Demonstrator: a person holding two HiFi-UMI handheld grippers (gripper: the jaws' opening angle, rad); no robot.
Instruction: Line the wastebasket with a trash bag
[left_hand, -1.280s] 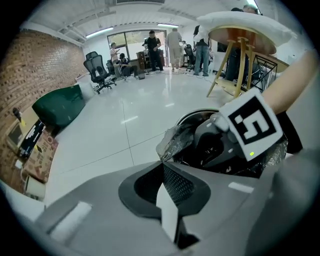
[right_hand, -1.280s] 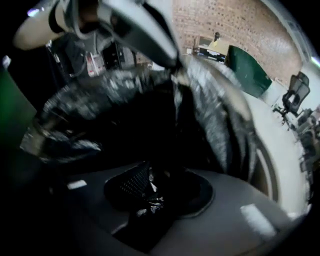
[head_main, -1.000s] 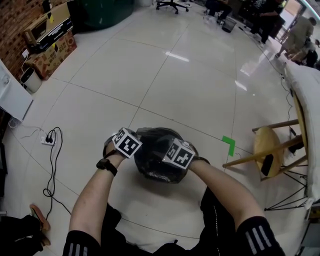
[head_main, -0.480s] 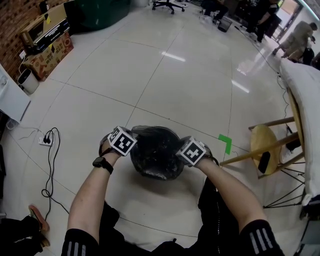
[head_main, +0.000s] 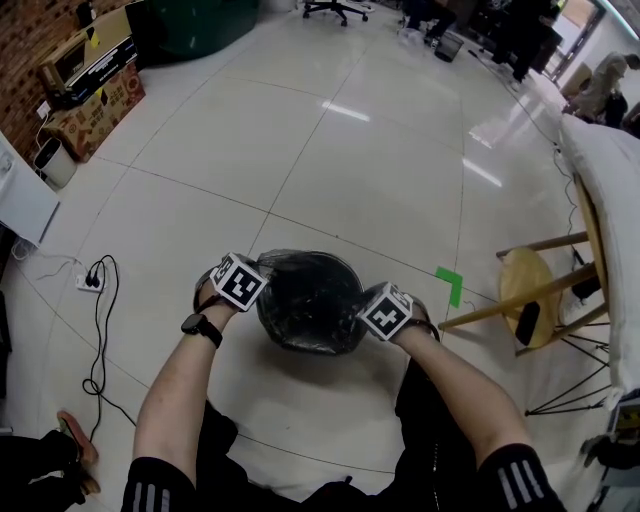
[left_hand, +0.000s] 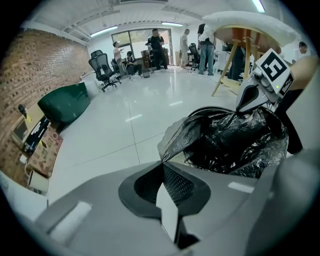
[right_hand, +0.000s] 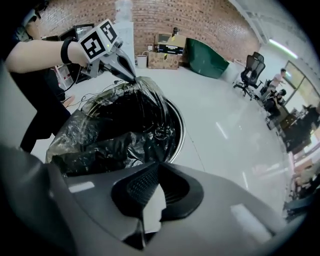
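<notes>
A round metal wastebasket (right_hand: 179, 131) stands on the floor between my two grippers, with a black trash bag (head_main: 308, 300) inside it. My left gripper (head_main: 260, 290) is at the left rim, shut on the bag's edge (left_hand: 172, 142); the film runs straight out of its closed tips (left_hand: 162, 161). My right gripper (head_main: 362, 306) is at the right rim, jaws closed with the bag's edge (right_hand: 100, 150) pinched at the tips (right_hand: 159, 163). The bag's mouth is stretched between both grippers. In the right gripper view the left gripper (right_hand: 132, 77) holds the film up.
A wooden stool (head_main: 530, 290) and a white-covered table (head_main: 605, 190) stand to the right. A green tape mark (head_main: 455, 285) lies beside the basket. A power strip with cable (head_main: 98, 280) lies at the left, cardboard boxes (head_main: 95, 95) by the brick wall. People stand far off.
My right gripper has moved from above the basket out to its right rim and closed on the bag's edge. The bag's mouth now spreads wider. The left gripper has stayed put.
</notes>
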